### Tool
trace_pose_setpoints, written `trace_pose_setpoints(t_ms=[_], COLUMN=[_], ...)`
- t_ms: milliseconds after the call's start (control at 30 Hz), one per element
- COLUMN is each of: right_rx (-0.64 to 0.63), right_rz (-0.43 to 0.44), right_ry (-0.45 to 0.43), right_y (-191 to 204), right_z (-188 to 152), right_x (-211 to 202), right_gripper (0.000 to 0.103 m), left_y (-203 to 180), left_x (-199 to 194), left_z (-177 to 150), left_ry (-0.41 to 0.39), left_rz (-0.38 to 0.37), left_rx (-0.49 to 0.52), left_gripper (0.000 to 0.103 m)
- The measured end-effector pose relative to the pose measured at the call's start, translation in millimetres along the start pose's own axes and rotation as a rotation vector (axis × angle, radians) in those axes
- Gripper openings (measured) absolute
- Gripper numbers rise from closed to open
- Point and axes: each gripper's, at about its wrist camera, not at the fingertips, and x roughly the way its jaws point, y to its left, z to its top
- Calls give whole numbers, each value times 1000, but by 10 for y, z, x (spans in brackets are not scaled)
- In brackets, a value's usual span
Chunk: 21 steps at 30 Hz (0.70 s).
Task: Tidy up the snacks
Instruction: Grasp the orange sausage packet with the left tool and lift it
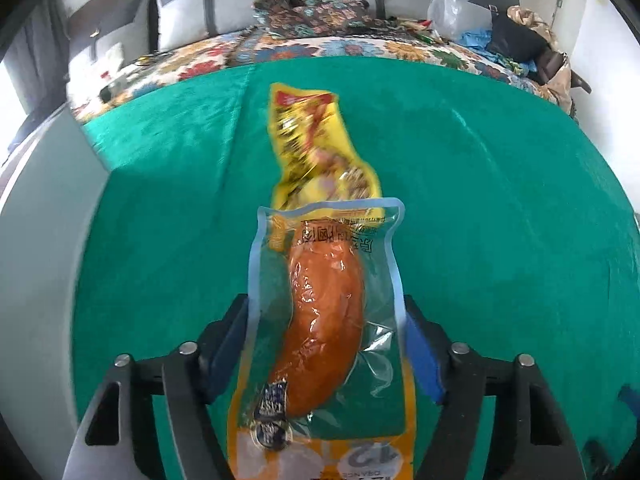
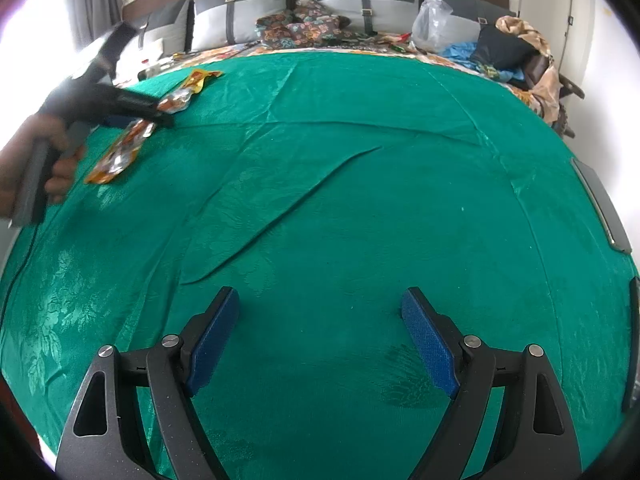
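The main risk we see is the slick sausage pack (image 1: 324,320) sliding or twisting out, since our left hand-held gripper (image 1: 326,320) only flanks its thin clear edges; whether the pads actually pinch it, we cannot tell. It could drop crooked across the yellow snack bag (image 1: 316,148) lying just beyond it on the green bedspread (image 1: 500,200). The pack is a clear vacuum pouch around a curved orange sausage, with an orange printed end near us. The yellow bag is crinkled and blurred. Our right hand-held gripper (image 2: 320,336) hangs wide apart and empty, well apart from them.
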Motion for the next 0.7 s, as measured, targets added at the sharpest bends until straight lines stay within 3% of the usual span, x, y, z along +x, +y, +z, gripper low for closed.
trace_pose_setpoints(t_ms=[233,433,500,567,700], right_rx=[0,0,0,0,0], right_rz=[0,0,0,0,0], right_ry=[-1,-1,-1,-1,-1], right_y=[1,0,-1,0,-1], right_z=[-4,-6,-6,-7,-9], right_x=[1,1,1,2,1], right_gripper=[86,86,86,86,86], left_y=[389,633,708,748,747], left_x=[-404,-342,-304,-291,-303], left_z=[-617,-776,-816,-867,-901], left_ry=[7,-12,-41,-62,-80], left_rz=[148,109,101,115,124], left_rx=[-29,-133,-178,-193,-200], left_gripper=[64,83,96,103,103])
